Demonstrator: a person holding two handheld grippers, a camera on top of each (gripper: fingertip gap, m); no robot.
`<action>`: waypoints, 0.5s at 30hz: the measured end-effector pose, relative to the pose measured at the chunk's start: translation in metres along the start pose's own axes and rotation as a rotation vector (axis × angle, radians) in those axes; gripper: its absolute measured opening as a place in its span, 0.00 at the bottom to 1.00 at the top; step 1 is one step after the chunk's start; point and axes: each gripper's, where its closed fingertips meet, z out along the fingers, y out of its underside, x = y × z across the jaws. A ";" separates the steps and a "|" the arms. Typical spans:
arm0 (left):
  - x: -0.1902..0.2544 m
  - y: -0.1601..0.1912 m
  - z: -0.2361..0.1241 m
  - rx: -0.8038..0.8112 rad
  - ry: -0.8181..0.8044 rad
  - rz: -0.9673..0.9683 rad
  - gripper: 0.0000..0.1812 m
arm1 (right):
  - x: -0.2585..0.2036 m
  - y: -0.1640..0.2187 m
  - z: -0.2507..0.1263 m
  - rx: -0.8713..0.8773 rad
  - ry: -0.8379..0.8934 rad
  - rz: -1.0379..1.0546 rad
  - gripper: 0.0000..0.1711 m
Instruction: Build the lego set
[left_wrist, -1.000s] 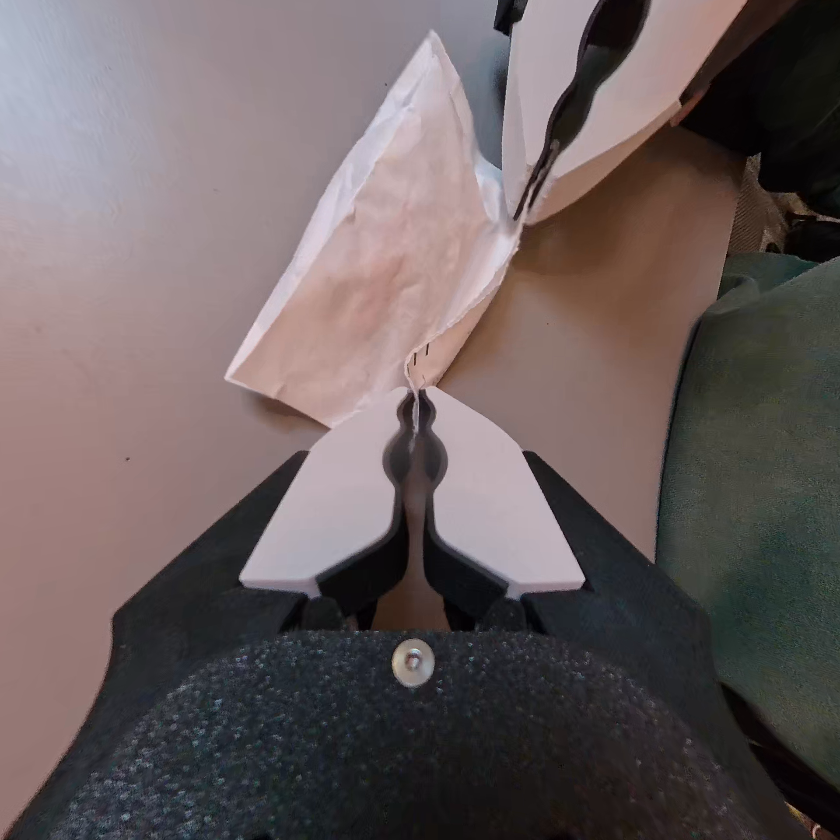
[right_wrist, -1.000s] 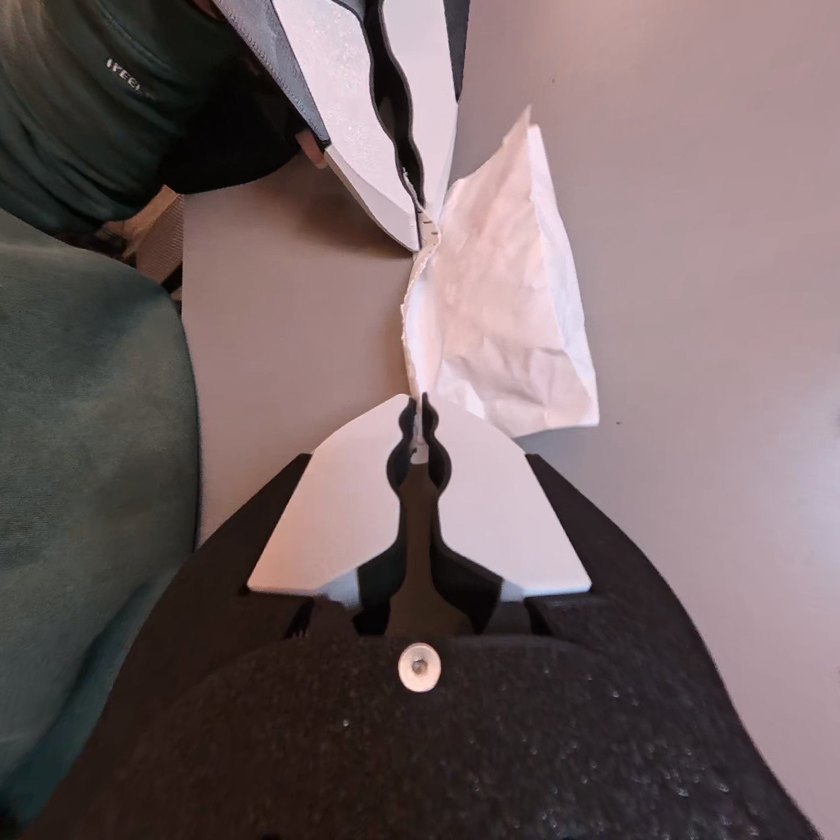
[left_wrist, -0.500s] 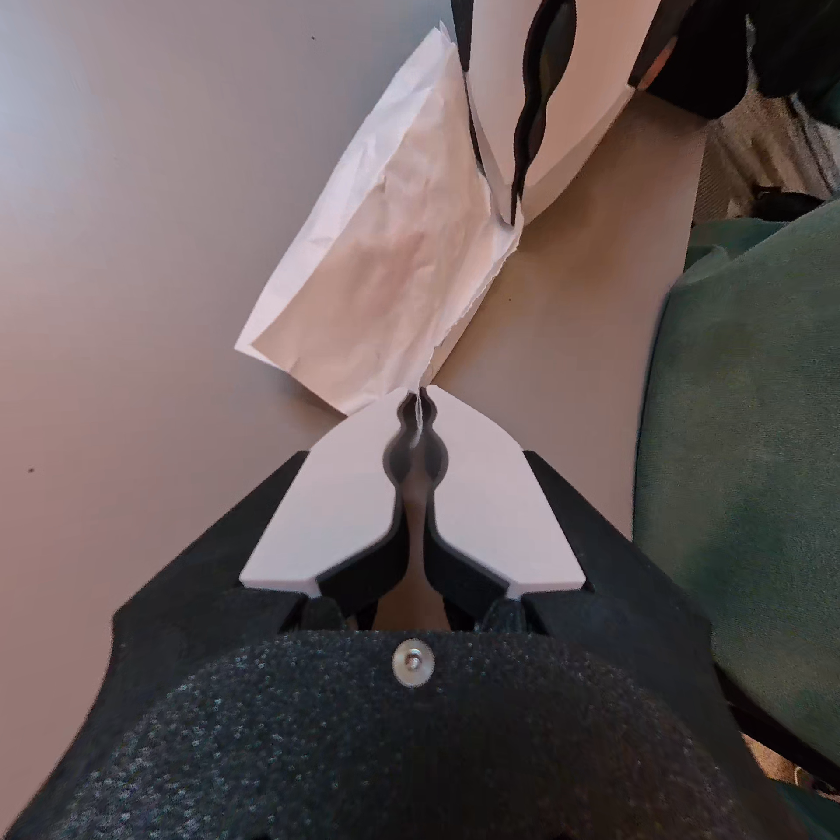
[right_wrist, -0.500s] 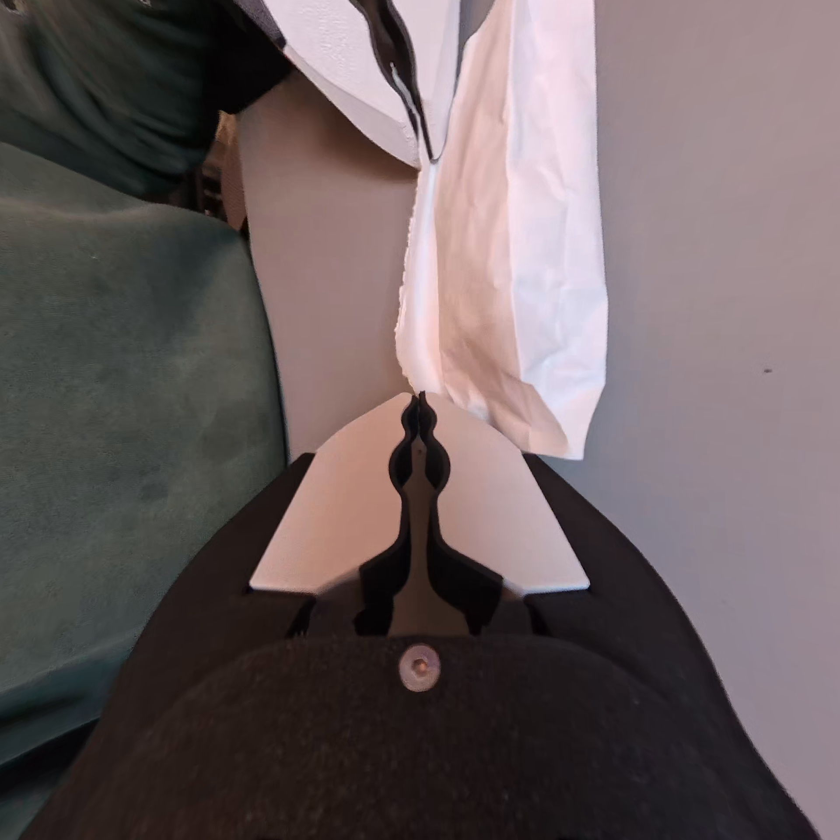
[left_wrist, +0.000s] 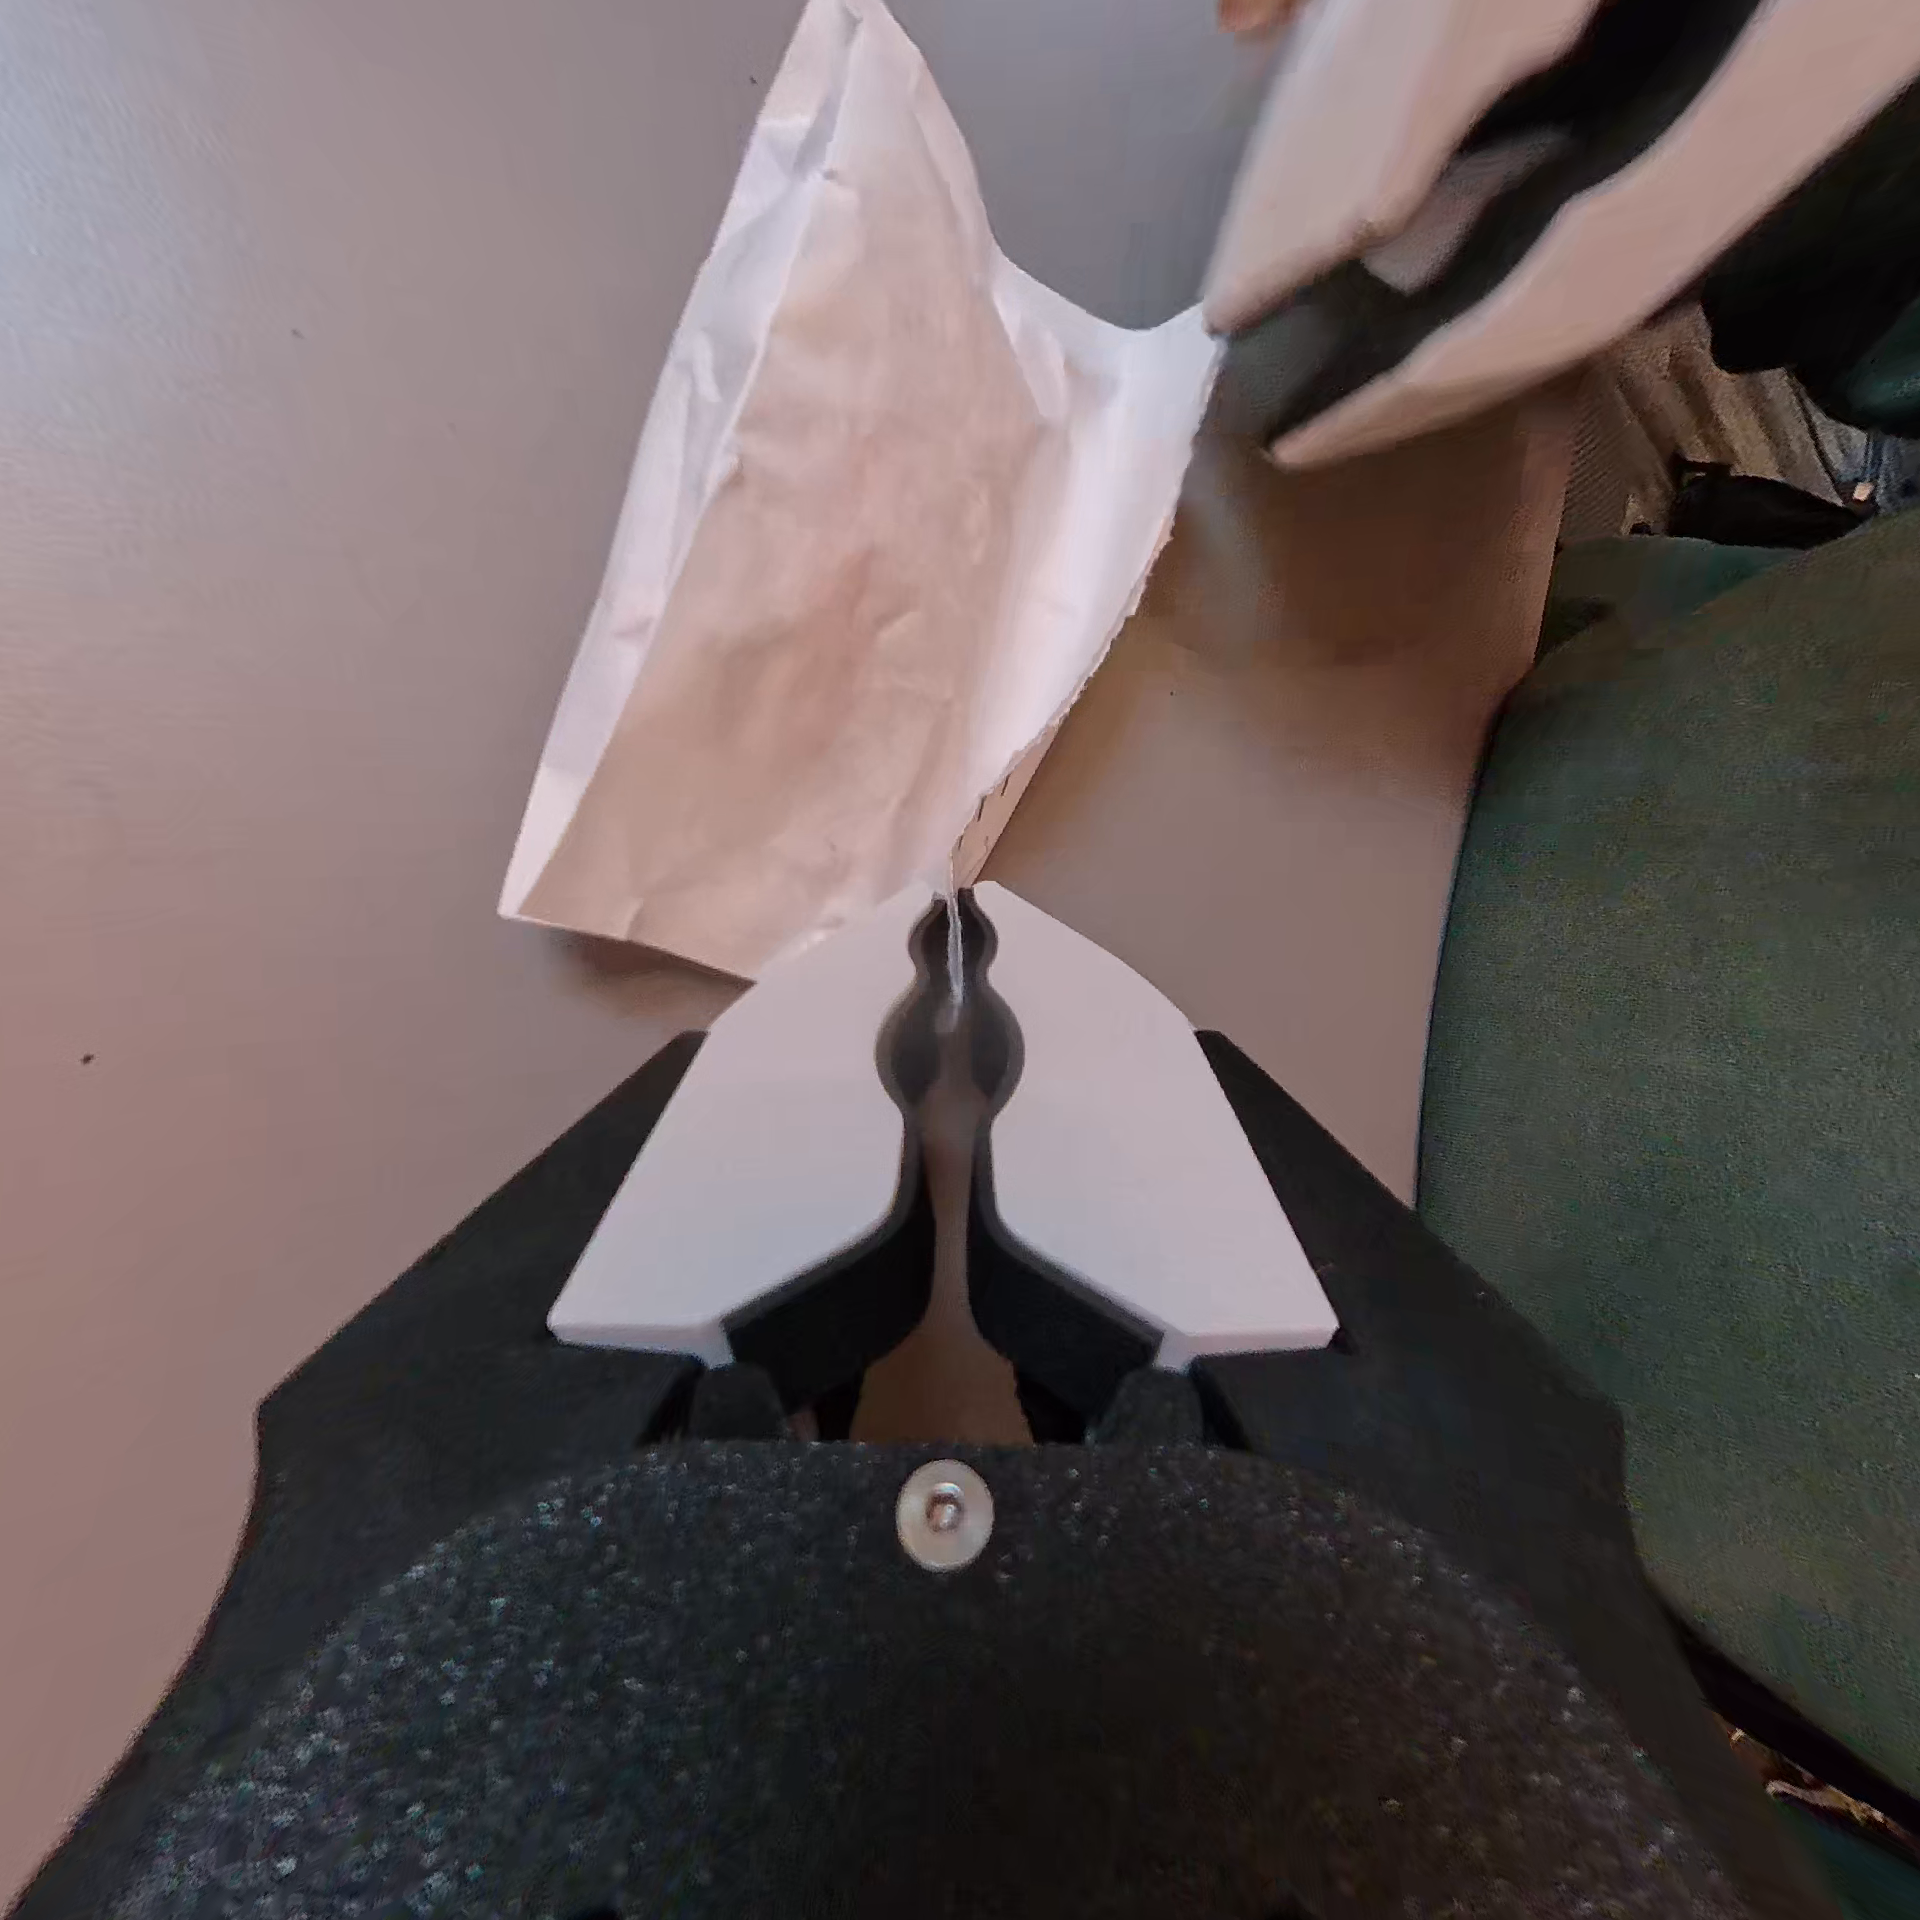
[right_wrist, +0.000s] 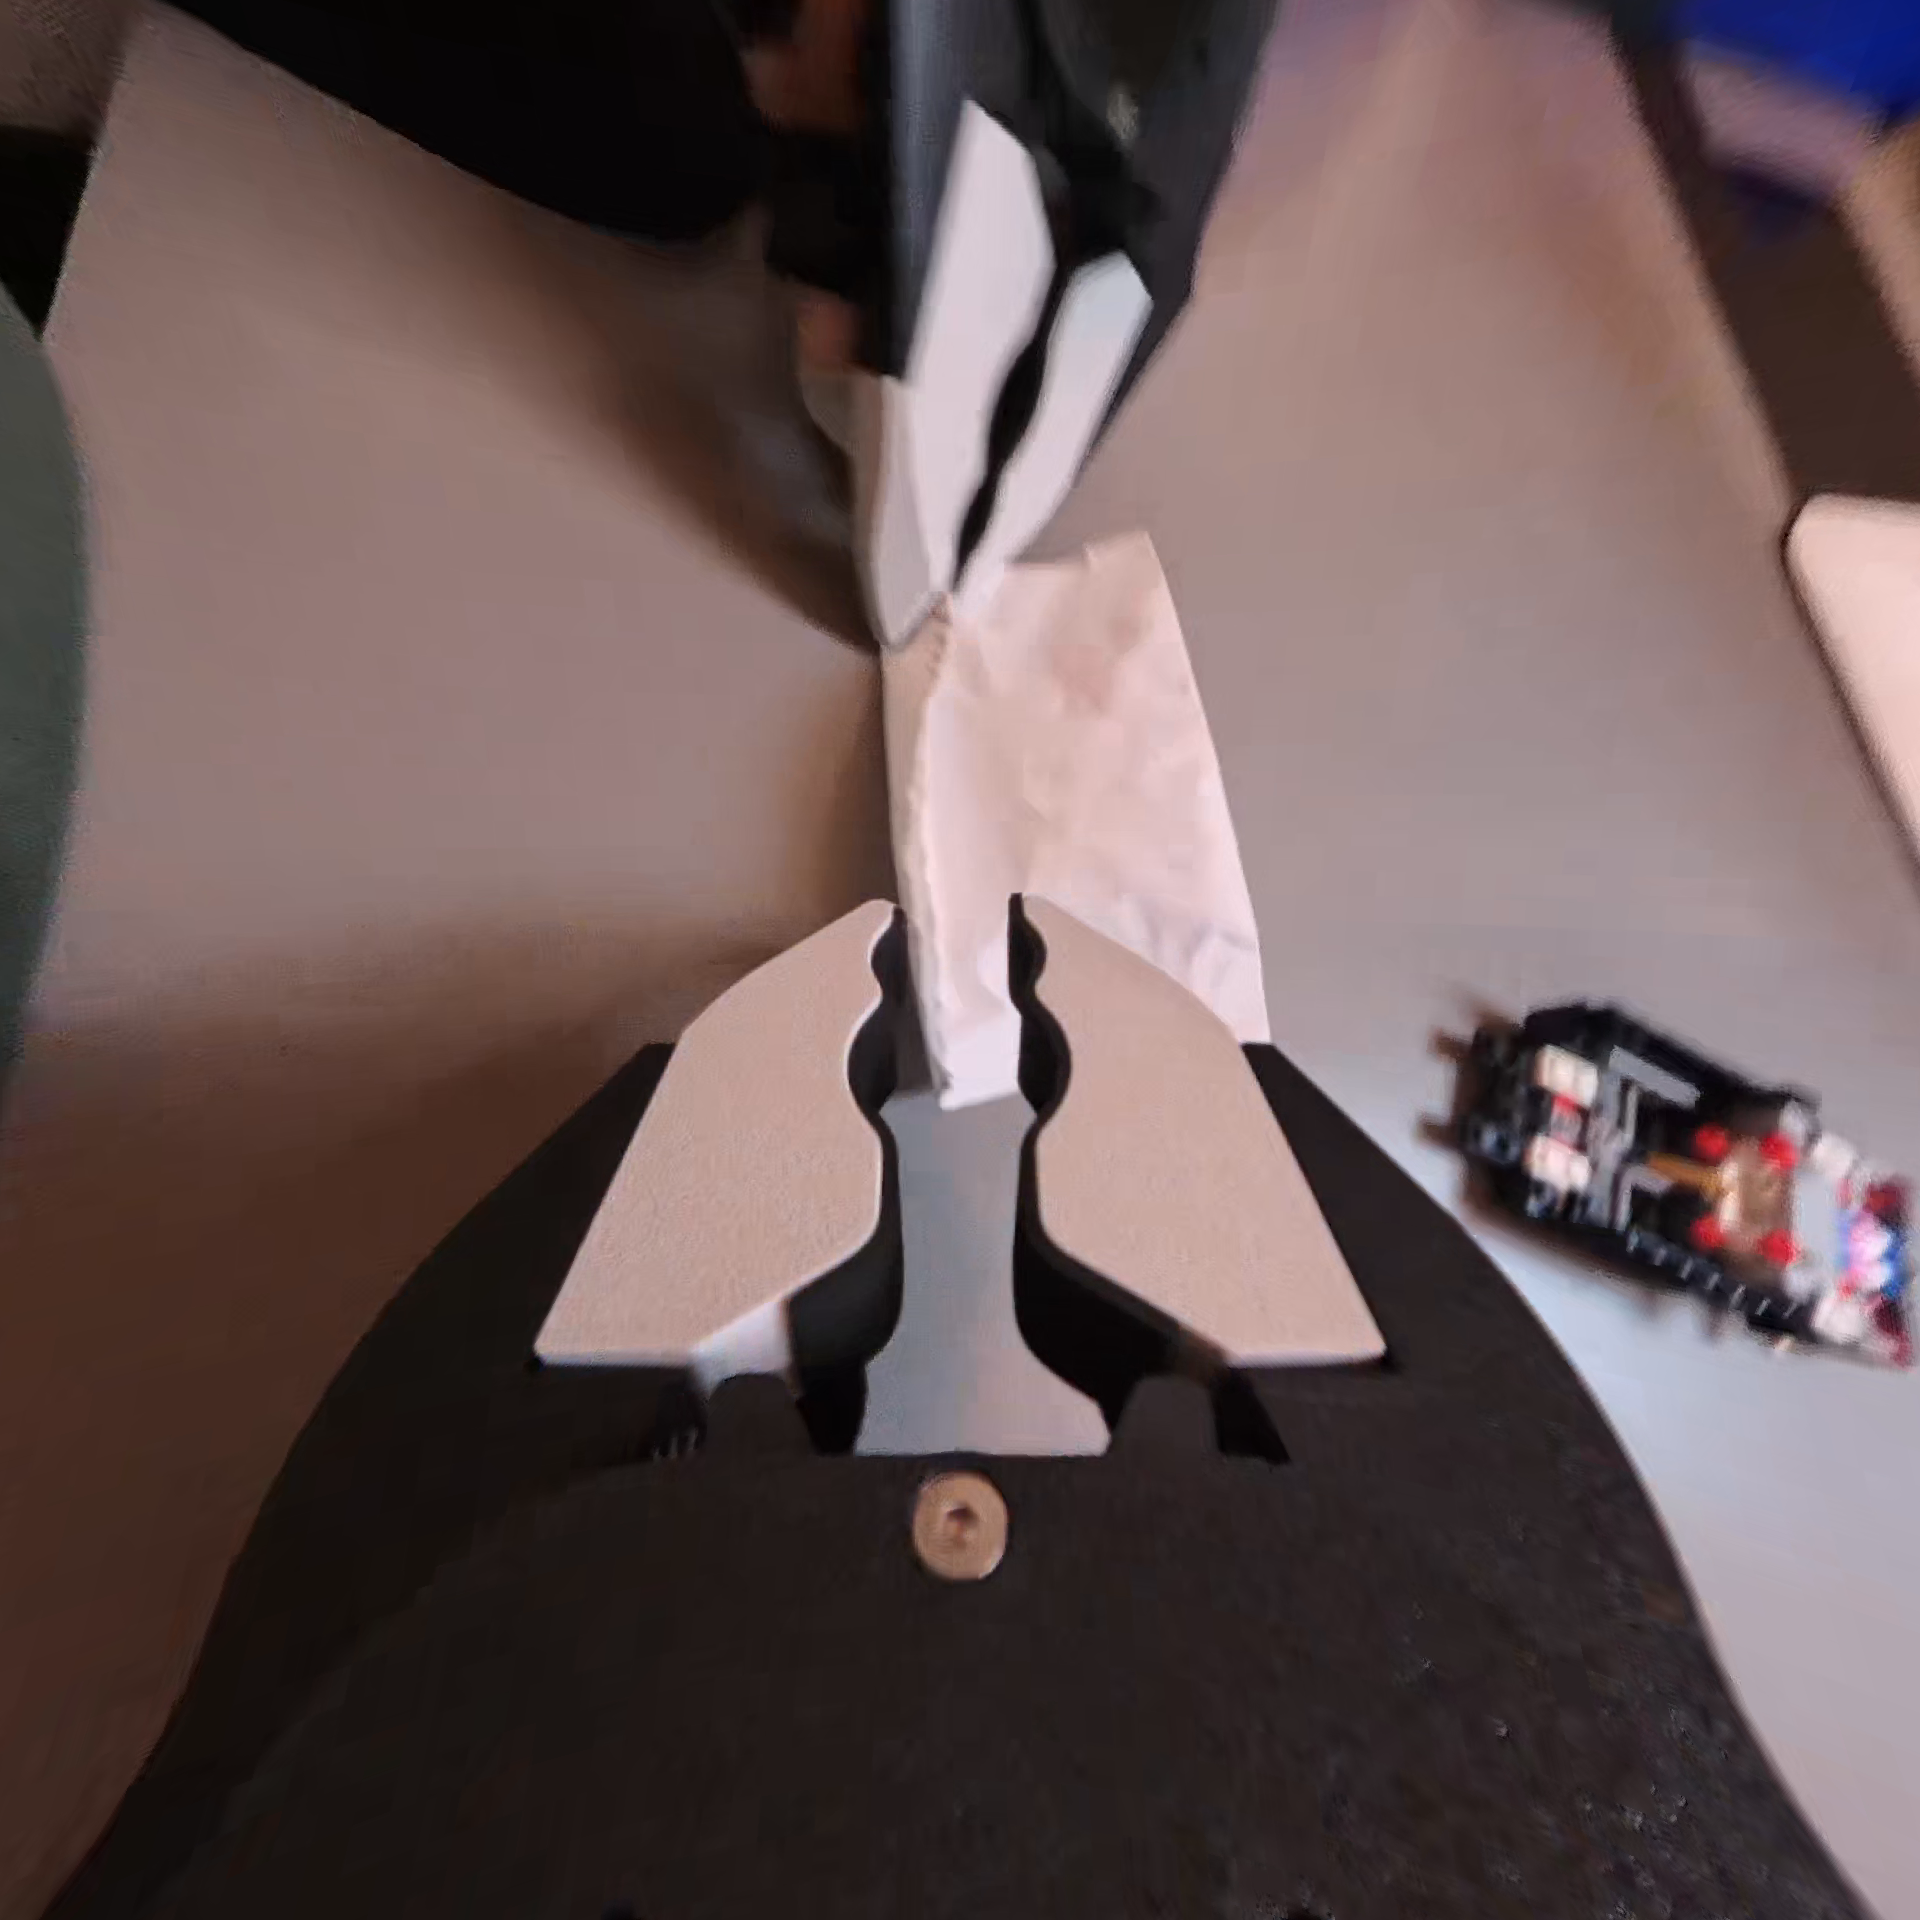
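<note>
A crumpled white paper bag (left_wrist: 862, 540) with a torn edge hangs over the grey table (left_wrist: 260, 623). My left gripper (left_wrist: 954, 894) is shut on its near corner. My right gripper (left_wrist: 1247, 390), blurred at the upper right, is open, with one fingertip at the bag's far corner. In the right wrist view my right gripper (right_wrist: 954, 904) has its jaws apart and empty, with the bag (right_wrist: 1081, 790) showing just beyond them. My left gripper (right_wrist: 935, 608) pinches the bag's far end there. A partly built black lego car (right_wrist: 1662, 1174) with red and white parts lies on the table to the right.
Green fabric (left_wrist: 1683, 1039) fills the right side past the table's edge. A pale flat object (right_wrist: 1870, 644) sits at the right edge of the table, and something blue (right_wrist: 1787, 62) shows at the top right. About 9 cm separates my left fingertips from my right. From my right tips it is roughly 20 cm to the partly built black lego car (right_wrist: 1662, 1174); from my left, 25 cm.
My right gripper has opened and let go of the bag, and has pulled back and swung, so the lego car now shows. My left gripper still holds the bag.
</note>
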 end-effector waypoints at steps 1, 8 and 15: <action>0.000 0.000 0.000 0.001 0.003 -0.001 0.01 | -0.006 -0.004 0.002 0.004 0.014 -0.060 0.11; 0.000 0.000 0.000 -0.014 0.017 0.010 0.01 | -0.004 0.015 0.025 -0.126 -0.021 -0.109 0.00; 0.009 0.003 0.003 -0.029 0.080 0.022 0.01 | -0.037 0.011 0.017 -0.264 -0.604 0.748 0.00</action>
